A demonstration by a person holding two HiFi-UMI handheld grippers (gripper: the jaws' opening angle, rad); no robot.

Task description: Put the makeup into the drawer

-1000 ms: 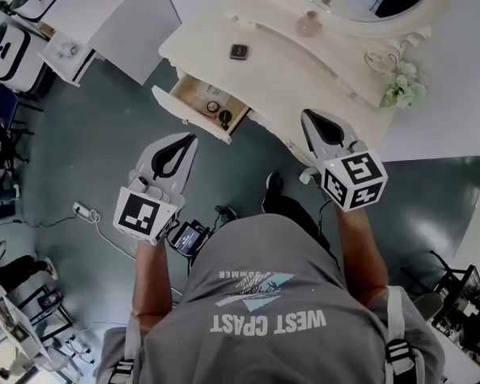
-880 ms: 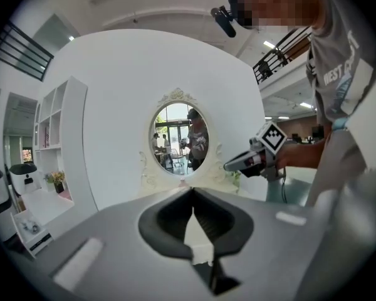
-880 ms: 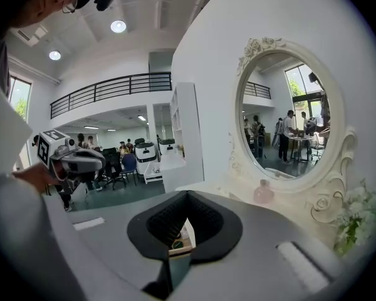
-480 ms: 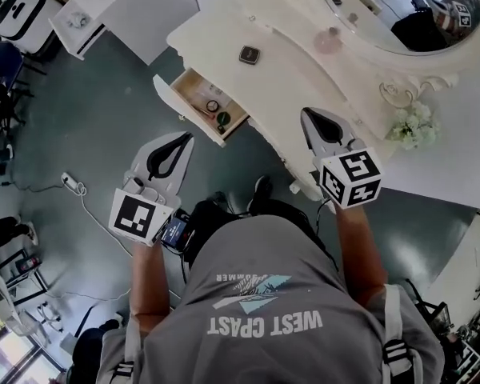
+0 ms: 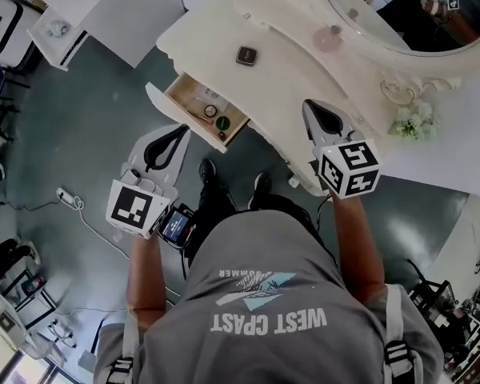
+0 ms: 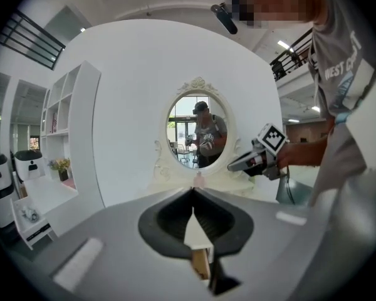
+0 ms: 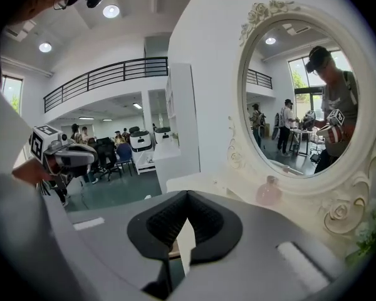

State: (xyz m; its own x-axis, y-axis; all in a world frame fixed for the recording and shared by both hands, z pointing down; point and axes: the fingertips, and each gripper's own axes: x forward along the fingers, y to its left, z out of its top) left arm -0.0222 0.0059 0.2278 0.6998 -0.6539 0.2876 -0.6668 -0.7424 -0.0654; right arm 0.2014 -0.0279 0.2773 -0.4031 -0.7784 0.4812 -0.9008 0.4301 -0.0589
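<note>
Makeup was in neither gripper. The left gripper (image 6: pixel 193 192) had its jaws pressed together to a point with nothing between them; past the dark hollow behind the tips showed a slice of the cream drawer (image 5: pixel 176 109) front. The right gripper (image 7: pixel 187 194) was closed the same way, tips meeting and empty.

From the head view, each gripper sat in one of the person's hands, with its marker cube at the wrist end: the left cube (image 5: pixel 136 209) and the right cube (image 5: pixel 350 169). The left gripper hung over the grey-green floor (image 5: pixel 80 134), its tip near the drawer's front but apart from it. The right gripper's tip lay over the front edge of the cream dressing table (image 5: pixel 288 66).

The drawer stood pulled out from the table's left front and held a few small round items (image 5: pixel 217 117). The compact (image 5: pixel 246 55), small, dark and square, lay on the tabletop just beyond the drawer, well apart from both grippers. Farther back a pink bottle (image 5: pixel 330 38) stood at the foot of the oval mirror (image 5: pixel 376 14), and white flowers (image 5: pixel 412 121) sat at the table's right end. A small lit screen (image 5: pixel 176 225) showed beside the left wrist, and a power strip (image 5: pixel 64 196) with its cable lay on the floor.
</note>
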